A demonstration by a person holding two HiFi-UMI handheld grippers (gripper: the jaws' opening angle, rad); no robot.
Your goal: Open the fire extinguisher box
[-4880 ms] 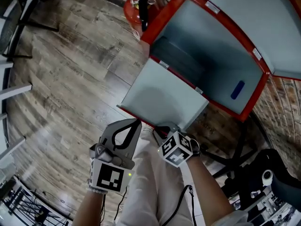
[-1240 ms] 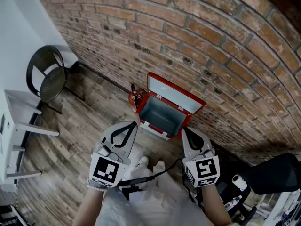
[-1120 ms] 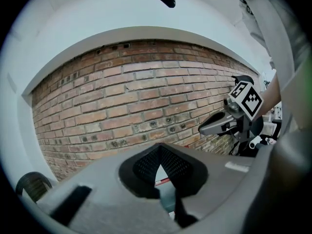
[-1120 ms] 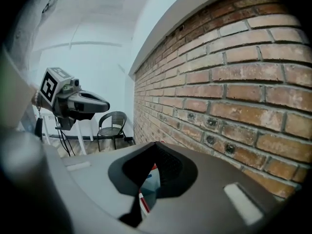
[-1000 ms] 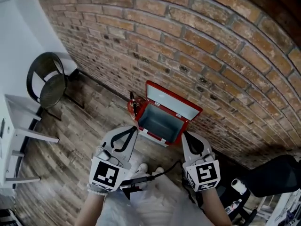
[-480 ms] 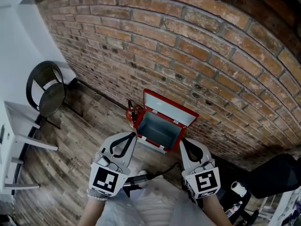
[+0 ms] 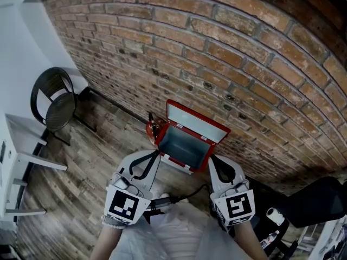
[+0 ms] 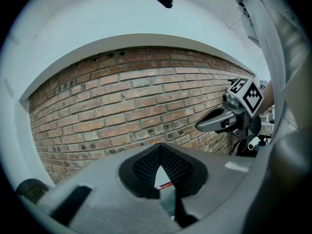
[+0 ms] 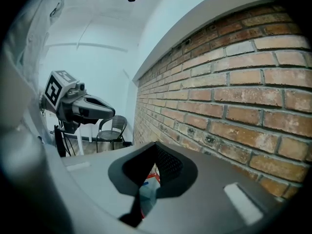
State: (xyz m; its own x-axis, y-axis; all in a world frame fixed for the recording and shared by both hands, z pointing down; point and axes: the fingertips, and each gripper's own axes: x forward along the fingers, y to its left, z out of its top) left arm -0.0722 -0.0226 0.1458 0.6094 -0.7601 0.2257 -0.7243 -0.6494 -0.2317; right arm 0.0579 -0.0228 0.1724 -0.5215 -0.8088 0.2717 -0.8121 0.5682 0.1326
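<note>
The red fire extinguisher box (image 7: 184, 148) stands on the wood floor by the brick wall. Its lid (image 7: 196, 122) is raised towards the wall, and the grey inside shows. A red extinguisher (image 7: 153, 128) stands at its left. My left gripper (image 7: 156, 153) and right gripper (image 7: 211, 157) hover side by side above the floor, nearer me than the box and apart from it, both shut with nothing held. In the left gripper view the left gripper (image 8: 160, 147) has its tips together, with a red edge of the box (image 8: 165, 185) in the gap. The right gripper (image 9: 156, 144) looks the same.
A black round chair (image 7: 51, 99) stands at the left by the white wall, with a white table (image 7: 21, 140) nearer me. A black office chair (image 7: 320, 199) is at the lower right. A cable (image 7: 190, 194) hangs between my hands.
Since the earliest frame I have drawn far back from the box, which now looks small with its lid up. Over the last second both grippers stayed shut and hardly shifted.
</note>
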